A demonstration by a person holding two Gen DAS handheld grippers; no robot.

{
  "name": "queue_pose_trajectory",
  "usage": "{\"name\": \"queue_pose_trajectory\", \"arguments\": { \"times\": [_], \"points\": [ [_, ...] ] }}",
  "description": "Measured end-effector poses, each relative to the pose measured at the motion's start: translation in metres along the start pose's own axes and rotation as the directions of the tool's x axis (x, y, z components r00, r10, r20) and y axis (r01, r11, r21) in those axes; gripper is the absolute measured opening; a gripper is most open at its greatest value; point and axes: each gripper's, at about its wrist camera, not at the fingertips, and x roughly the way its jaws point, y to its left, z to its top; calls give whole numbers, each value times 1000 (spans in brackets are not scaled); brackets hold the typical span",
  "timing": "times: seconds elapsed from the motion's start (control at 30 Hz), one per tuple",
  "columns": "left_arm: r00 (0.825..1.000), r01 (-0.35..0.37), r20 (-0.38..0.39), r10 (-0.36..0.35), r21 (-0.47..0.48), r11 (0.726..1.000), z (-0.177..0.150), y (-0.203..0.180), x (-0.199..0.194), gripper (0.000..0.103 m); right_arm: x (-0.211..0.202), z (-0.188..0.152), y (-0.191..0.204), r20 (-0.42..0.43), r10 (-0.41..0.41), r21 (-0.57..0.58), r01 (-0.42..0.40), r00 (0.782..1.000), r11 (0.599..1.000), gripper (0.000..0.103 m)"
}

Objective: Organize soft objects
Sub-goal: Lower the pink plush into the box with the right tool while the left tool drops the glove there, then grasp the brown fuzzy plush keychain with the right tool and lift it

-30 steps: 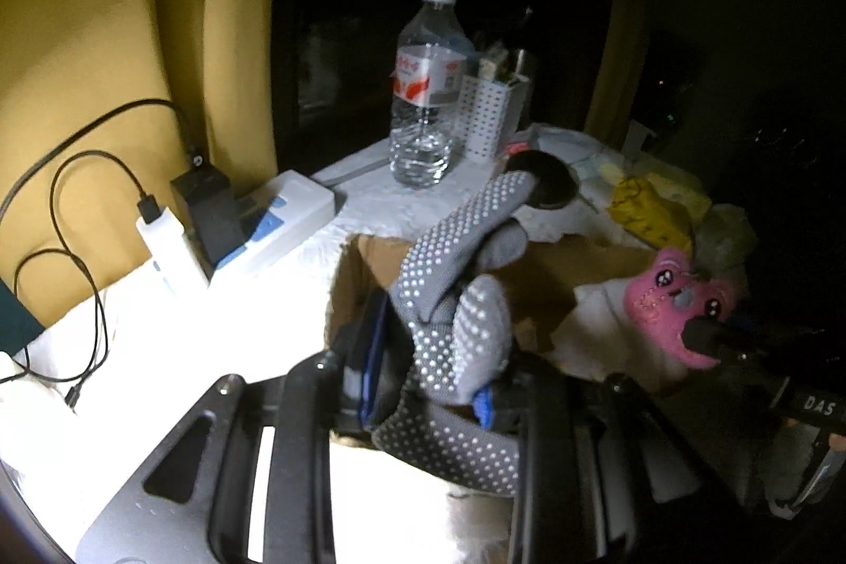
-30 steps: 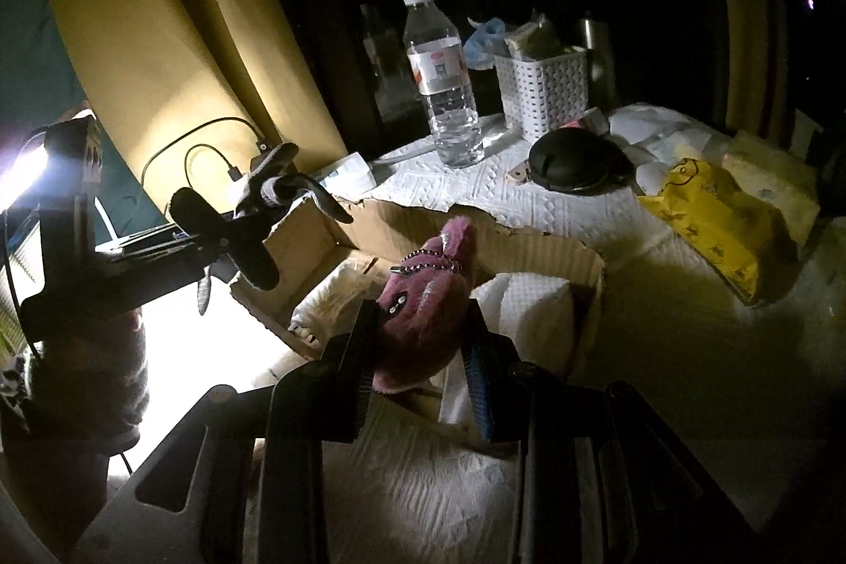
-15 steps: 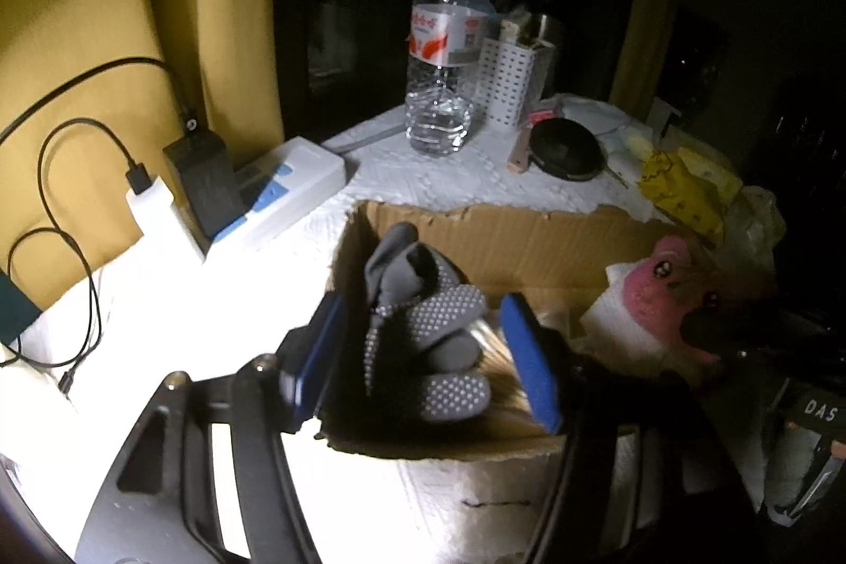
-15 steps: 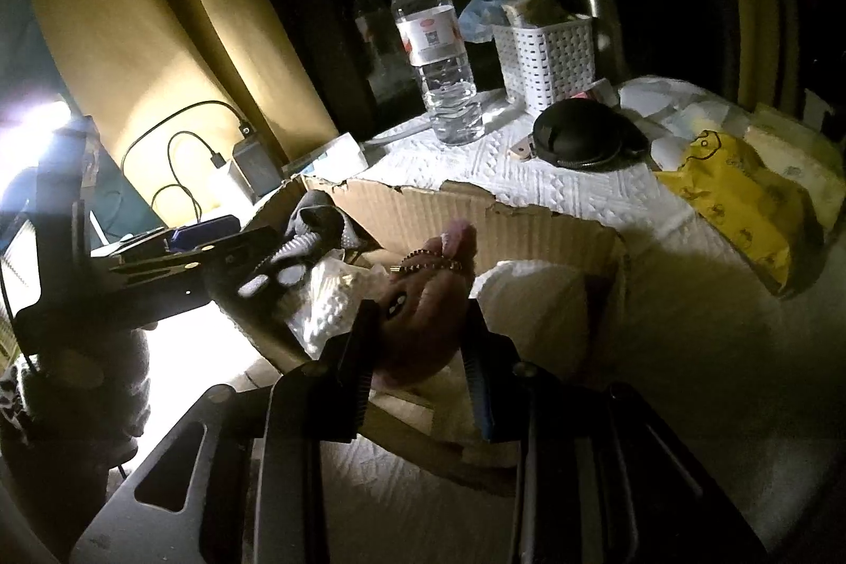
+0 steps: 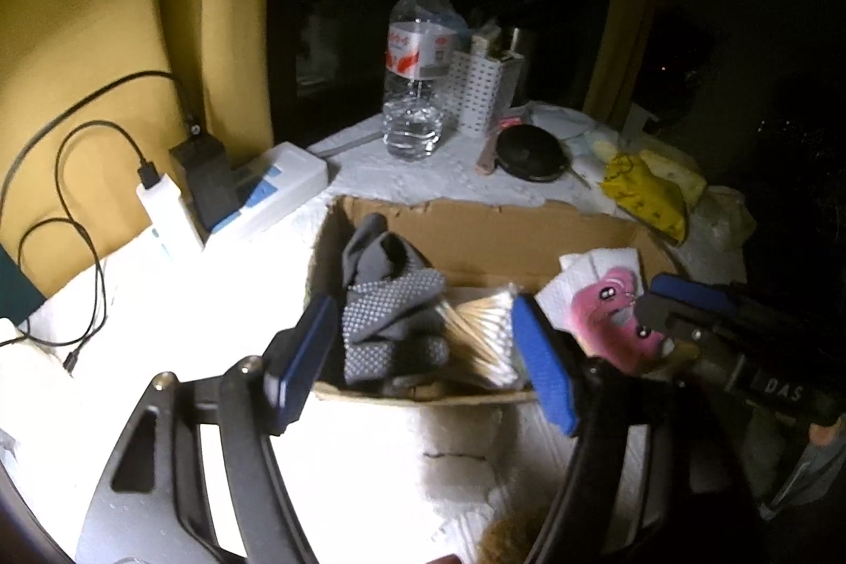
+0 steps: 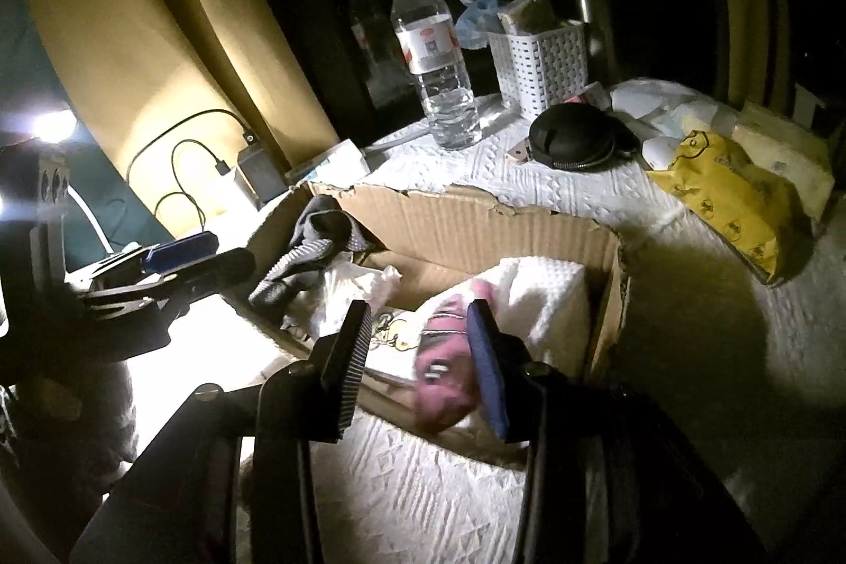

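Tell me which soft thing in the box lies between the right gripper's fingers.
The pink plush toy, at the cardboard box's right end; the grey dotted glove lies at the left end.

A cardboard box (image 5: 476,236) sits on the white-covered table. Inside it, a grey dotted glove (image 5: 388,299) lies at its left end, cotton swabs (image 5: 484,331) beside that, a pink plush toy (image 5: 616,318) at its right end. The left gripper (image 5: 423,352) hangs spread wide over its near edge.

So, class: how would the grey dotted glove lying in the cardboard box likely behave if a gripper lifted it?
The grey dotted glove lies crumpled in folds, so it would probably flop and drape. Its raised dots should help grip. Being thin fabric, it is likely light.
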Motion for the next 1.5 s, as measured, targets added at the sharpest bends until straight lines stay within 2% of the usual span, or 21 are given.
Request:
{"name": "queue_pose_trajectory", "arguments": {
  "times": [0.17,0.8,1.03,1.17,1.5],
  "points": [
    [1000,-12,9,12,1,1000,-3,-5,-15,79,-15,-2,6,16,-5,-8,5,1000,1000,41],
    [999,11,35,-12,6,1000,-30,-12,-66,80,-59,-26,38,52,-19,-38,21,998,999,41],
    [1000,15,1,-15,5,1000,-47,-14,-65,80,-63,-44,43,48,-21,-22,22,999,1000,41],
    [999,12,-33,-12,22,1000,-60,-16,-60,80,-60,-56,42,39,-15,-4,15,999,1000,52],
    [997,5,-76,-4,14,1000,-87,-9,-56,80,-45,-77,47,-10,0,0,0,1000,1000,53]
  ]
}}
